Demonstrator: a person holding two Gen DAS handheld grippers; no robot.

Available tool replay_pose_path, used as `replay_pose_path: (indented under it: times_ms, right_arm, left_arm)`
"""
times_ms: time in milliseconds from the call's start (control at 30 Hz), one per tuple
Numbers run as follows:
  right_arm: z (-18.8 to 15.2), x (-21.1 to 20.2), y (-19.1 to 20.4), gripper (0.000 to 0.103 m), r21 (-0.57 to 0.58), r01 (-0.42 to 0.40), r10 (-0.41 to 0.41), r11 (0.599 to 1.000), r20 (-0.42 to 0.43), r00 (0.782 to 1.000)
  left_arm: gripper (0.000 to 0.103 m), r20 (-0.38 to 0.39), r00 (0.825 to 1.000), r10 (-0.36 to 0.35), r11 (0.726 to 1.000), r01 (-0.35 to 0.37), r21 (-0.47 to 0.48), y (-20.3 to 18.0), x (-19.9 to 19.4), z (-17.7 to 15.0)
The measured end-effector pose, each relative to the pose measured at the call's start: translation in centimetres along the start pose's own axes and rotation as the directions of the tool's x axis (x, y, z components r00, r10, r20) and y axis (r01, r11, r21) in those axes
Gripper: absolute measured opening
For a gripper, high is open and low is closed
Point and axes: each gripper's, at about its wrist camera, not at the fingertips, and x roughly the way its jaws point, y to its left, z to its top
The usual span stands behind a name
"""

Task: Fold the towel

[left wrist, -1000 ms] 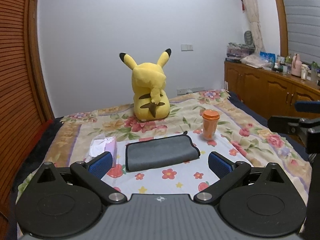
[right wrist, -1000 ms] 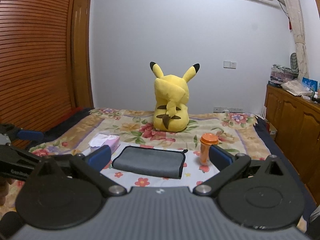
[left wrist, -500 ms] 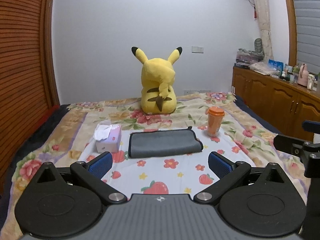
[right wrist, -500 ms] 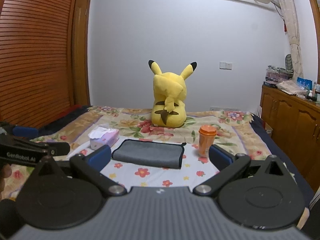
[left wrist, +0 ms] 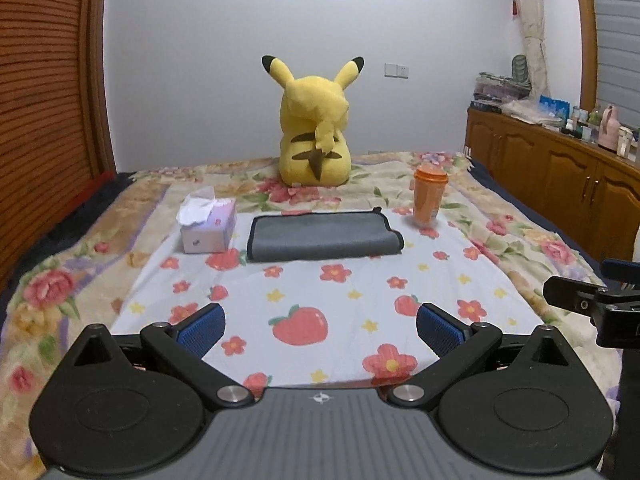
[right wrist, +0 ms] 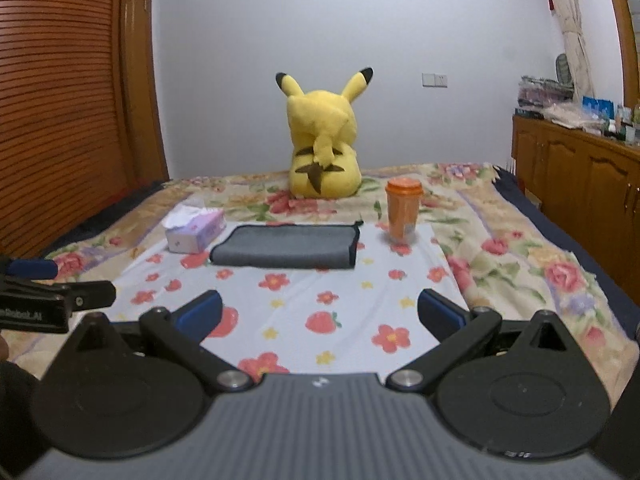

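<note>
A grey towel [left wrist: 322,237] with a dark edge lies folded flat on the flowered sheet in the middle of the bed; it also shows in the right wrist view [right wrist: 286,246]. My left gripper [left wrist: 320,326] is open and empty, held well back from the towel near the bed's front edge. My right gripper [right wrist: 320,312] is open and empty, also well short of the towel. The right gripper's side shows at the right edge of the left wrist view [left wrist: 596,300]. The left gripper's side shows at the left edge of the right wrist view [right wrist: 56,300].
A tissue box [left wrist: 206,226] sits left of the towel and an orange cup [left wrist: 429,196] stands to its right. A yellow plush toy [left wrist: 316,136] sits behind the towel. A wooden cabinet [left wrist: 560,168] runs along the right; a wooden door [right wrist: 60,100] stands at the left.
Both grippers have pulled back and away from the towel, so it looks farther off and more of the sheet shows in front. Both stay open; the towel has not moved.
</note>
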Motion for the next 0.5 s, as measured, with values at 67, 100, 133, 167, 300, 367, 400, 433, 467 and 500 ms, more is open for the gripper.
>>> replay_pose_path:
  times_ms: [67,100,133,167,300,367,400,433,467,500]
  right_arm:
    - [-0.7,0.1,-0.2,0.103,0.007,-0.005,0.005,1.000,-0.006,1.000]
    - [-1.0,0.3,-0.2,0.103,0.007,-0.004,0.004,1.000,-0.011,1.000]
    - [-1.4,0.4,-0.3,0.103,0.003,-0.002,0.002,1.000,-0.015,1.000]
    - [-1.8,0.5,-0.3,0.103,-0.003,-0.001,0.001,1.000,-0.018,1.000]
    - [-3.1,1.2,-0.3,0.103,-0.025,0.008,-0.009,1.000,-0.036,0.999]
    - [-3.6,1.4,-0.4,0.103,-0.022,0.004,-0.005,1.000,-0.045,0.999]
    - [-3.9,1.5,-0.5,0.103,-0.018,0.000,-0.001,1.000,-0.052,0.999]
    - [-4.1,1.6,-0.6,0.103,-0.014,-0.003,0.002,1.000,-0.059,0.998]
    - [-4.3,1.7,-0.7,0.103,-0.011,-0.005,0.004,1.000,-0.065,0.998]
    - [-4.5,1.8,-0.7,0.103,-0.011,-0.006,0.006,1.000,-0.071,0.997]
  left_arm:
    - [0.103,-0.004,1.000,0.006,1.000,-0.006,-0.001,-0.1,0.6,-0.6]
    - [0.103,-0.006,1.000,0.007,1.000,-0.007,-0.001,-0.2,0.7,-0.8]
    - [0.103,-0.009,1.000,0.009,1.000,-0.009,-0.003,-0.3,1.0,-1.1]
    - [0.103,-0.014,1.000,0.009,1.000,-0.009,-0.006,-0.3,1.2,-1.5]
    - [0.103,-0.036,0.999,0.011,1.000,-0.011,-0.006,-0.5,2.0,-2.7]
    - [0.103,-0.043,0.999,0.013,1.000,-0.013,0.000,-0.6,2.2,-3.3]
    - [0.103,-0.047,0.999,0.016,1.000,-0.016,0.002,-0.7,2.4,-3.5]
    - [0.103,-0.049,0.999,0.018,1.000,-0.018,0.005,-0.7,2.5,-3.7]
    - [0.103,-0.049,0.999,0.022,1.000,-0.021,0.008,-0.7,2.5,-3.9]
    - [0.103,-0.048,0.999,0.026,1.000,-0.026,0.010,-0.7,2.6,-4.1]
